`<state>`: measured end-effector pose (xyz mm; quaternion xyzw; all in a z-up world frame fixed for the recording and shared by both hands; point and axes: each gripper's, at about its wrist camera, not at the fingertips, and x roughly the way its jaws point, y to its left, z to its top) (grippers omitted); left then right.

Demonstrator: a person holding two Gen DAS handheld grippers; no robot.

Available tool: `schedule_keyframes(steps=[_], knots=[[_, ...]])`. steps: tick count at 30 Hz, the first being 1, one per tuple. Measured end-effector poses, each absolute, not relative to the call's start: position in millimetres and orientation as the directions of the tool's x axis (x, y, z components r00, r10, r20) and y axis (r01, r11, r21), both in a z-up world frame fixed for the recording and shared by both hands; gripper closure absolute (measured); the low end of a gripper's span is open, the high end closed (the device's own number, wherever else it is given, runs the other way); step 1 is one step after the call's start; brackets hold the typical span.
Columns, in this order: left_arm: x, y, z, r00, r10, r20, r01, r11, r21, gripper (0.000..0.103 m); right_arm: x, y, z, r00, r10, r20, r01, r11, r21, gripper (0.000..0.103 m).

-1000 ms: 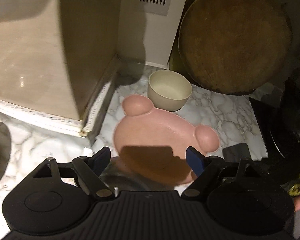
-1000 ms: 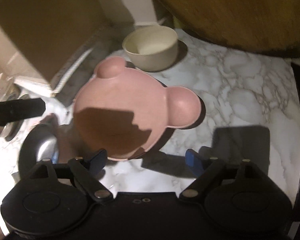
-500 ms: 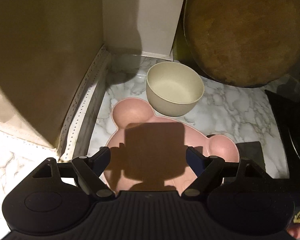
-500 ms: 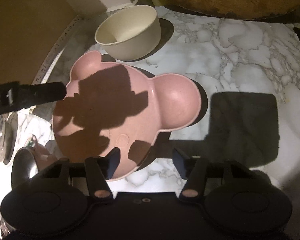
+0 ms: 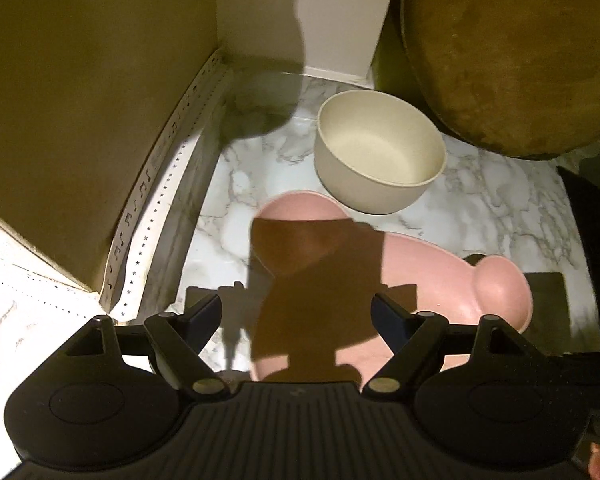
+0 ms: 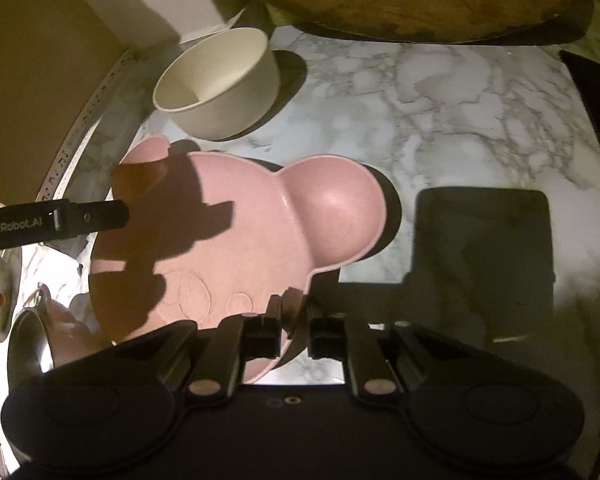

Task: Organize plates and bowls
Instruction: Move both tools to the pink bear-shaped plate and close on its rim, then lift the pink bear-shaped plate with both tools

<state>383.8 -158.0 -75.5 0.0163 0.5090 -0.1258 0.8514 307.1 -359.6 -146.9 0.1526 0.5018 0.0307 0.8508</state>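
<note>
The right hand-held gripper (image 6: pixel 294 330) is closing its jaws on the near rim of the pink bear-shaped plate (image 6: pixel 236 248), apparently to lift it. The left hand-held gripper (image 5: pixel 296 312) hovers open over the plate. A cream bowl (image 5: pixel 380 156) sits just beyond on the desk (image 6: pixel 440 120).

One legible marking only: "GenRobot.AI" in pale lettering along the black finger of the left gripper (image 6: pixel 60 222), entering from the left edge of the right wrist view. Repeating small stars and characters printed on the white edging strip (image 5: pixel 156 216) of the tan box, too small to read. Nothing else readable.
</note>
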Motion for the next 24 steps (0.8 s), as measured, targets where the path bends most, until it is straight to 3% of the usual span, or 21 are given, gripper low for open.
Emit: schedule_keyframes(steps=[3,5,7,11,15,19,24], knots=[[388.5,-158.9,-79.9,0.432,-0.215,-0.876,0.229,0.965,-0.124,0.028,303.8,-365.5,-147.0,0.497,0.202,-0.844,0.102,0.952,0.288,0.092],[392.2,-161.3,-85.6,0.403,-0.230,-0.886,0.236,0.961,-0.142,0.042,302.2,-367.8,-146.6,0.499,0.202,-0.843,0.101,0.952,0.288,0.092],[394.2,-164.1,-91.2,0.387,-0.221,-0.895,0.237,0.962,-0.135,0.043,301.9,-369.0,-146.4,0.499,0.202,-0.843,0.103,0.952,0.289,0.092],[396.7,-165.8,-100.8,0.361,-0.212,-0.908,0.239,0.962,-0.130,0.064,301.3,-369.5,-146.2,0.502,0.200,-0.841,0.098,0.954,0.285,0.092],[397.0,-164.5,-103.4,0.368,-0.194,-0.909,0.219,0.969,-0.118,0.070,301.1,-370.1,-146.1,0.507,0.201,-0.838,0.093,0.954,0.285,0.092],[396.0,-160.6,-102.6,0.378,-0.186,-0.907,0.196,0.974,-0.118,0.083,298.8,-370.8,-145.5,0.516,0.189,-0.836,0.093,0.957,0.274,0.092],[389.8,-154.9,-98.1,0.394,-0.211,-0.895,0.177,0.973,-0.152,0.085,296.3,-373.5,-141.1,0.525,0.192,-0.829,0.087,0.957,0.276,0.092]])
